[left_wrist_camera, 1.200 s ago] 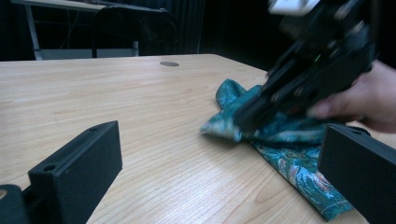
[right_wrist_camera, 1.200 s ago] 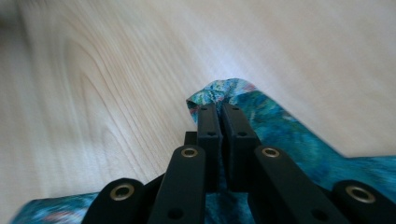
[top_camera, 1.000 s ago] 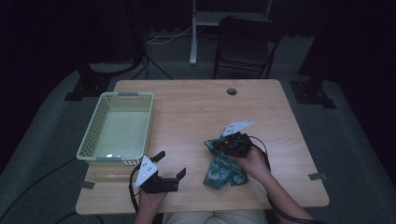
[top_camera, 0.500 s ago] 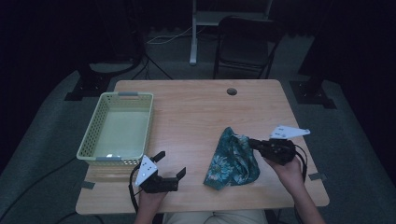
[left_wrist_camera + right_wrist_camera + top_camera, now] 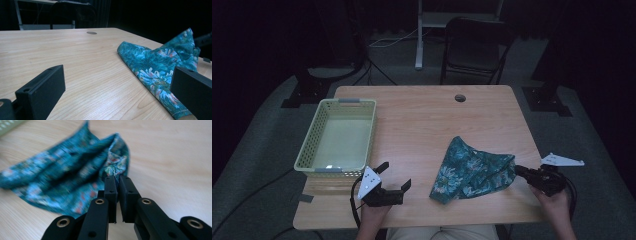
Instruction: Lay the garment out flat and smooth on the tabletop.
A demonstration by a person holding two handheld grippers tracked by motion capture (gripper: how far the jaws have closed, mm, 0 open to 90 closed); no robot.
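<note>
Near the worktop's front edge, the left gripper (image 5: 392,181) is held low toward the front-left corner, its fingers (image 5: 41,88) spread wide with nothing between them. The teal floral cloth (image 5: 472,170) lies to its right, apart from it, seen past the right-hand finger in the left gripper view (image 5: 160,70).

At the front-right edge, the right gripper (image 5: 518,171) is clamped on the cloth's right-hand tip: in the right gripper view the fingers (image 5: 111,192) are pinched almost together on a bunched corner of fabric (image 5: 116,170), though they have just been easing apart slightly. The cloth is drawn out along the worktop with its long axis running left to right, from that pinched tip toward its loose near-left corner. That loose end is judged to lie closer to the left gripper, which would have to be brought rightward to reach it.

Farther back, a pale green basket (image 5: 312,150) is seen by the left edge, well apart from the cloth.
</note>
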